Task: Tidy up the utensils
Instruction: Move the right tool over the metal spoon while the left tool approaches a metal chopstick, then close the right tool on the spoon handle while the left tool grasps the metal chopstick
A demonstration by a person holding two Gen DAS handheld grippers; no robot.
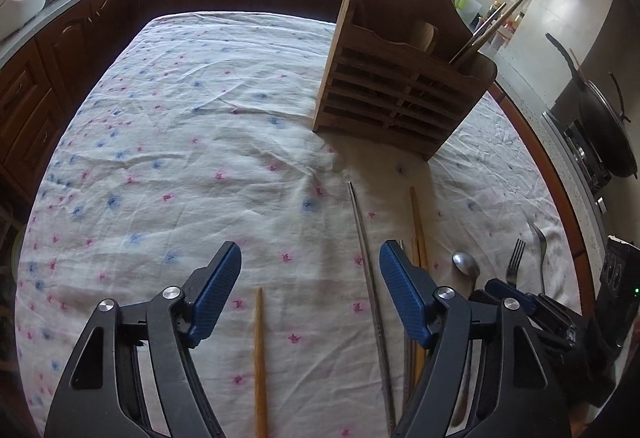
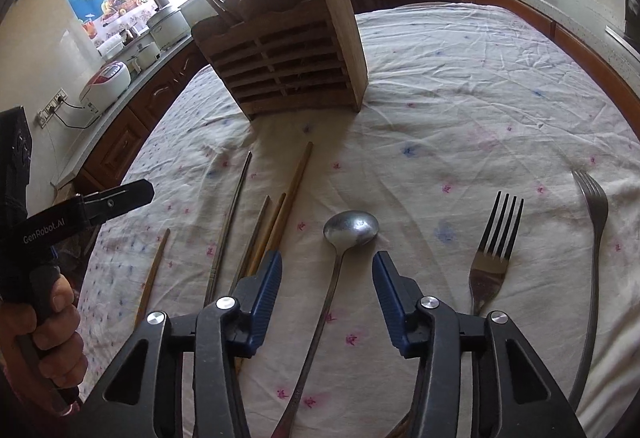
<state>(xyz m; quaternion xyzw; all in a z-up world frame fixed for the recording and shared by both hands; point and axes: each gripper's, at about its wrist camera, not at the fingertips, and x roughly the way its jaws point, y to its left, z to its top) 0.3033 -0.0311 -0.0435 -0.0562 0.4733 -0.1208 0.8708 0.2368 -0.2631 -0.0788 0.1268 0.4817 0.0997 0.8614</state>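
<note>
Both jaws wide, empty; spoon [image 2: 350,231] lengthwise between right gripper [image 2: 326,280] pads, bowl toward wooden holder [image 2: 288,53].

The left gripper [image 1: 310,264] has its blue fingers [image 1: 218,290] wide apart over the flowery cloth [image 1: 180,141] on the bench. A wooden chopstick [image 1: 260,358] lies between them. A thin metal stick [image 1: 370,270] lies just inside the right finger. Past the fingers stands a wooden holder [image 1: 396,85].
</note>
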